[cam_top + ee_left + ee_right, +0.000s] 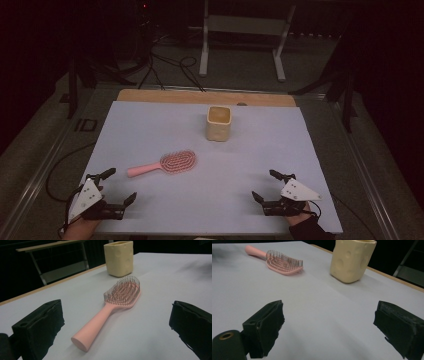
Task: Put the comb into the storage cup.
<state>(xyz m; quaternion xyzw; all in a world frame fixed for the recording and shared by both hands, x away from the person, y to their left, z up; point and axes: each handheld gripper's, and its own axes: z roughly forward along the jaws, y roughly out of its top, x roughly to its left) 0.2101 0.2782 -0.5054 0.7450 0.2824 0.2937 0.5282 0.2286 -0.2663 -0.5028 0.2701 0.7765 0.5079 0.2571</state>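
Note:
A pink hairbrush (165, 164) lies bristles up on the pale table cover, handle pointing left; the left gripper view has it (110, 310) close ahead and the right gripper view (279, 261) far off. A cream square cup (219, 123) stands upright behind it, also seen in the left gripper view (119, 258) and right gripper view (352, 260). My left gripper (120, 185) rests open at the front left, facing the brush handle, nothing between its jaws. Open too and holding nothing, my right gripper (264, 185) sits at the front right.
The pale cover (150, 125) spreads over a wooden table (160, 95) whose far edge shows. Beyond it on the dark floor stand a white metal frame (205, 45) and black cables (170, 65). A hand and sleeve (305, 227) come in at the bottom right.

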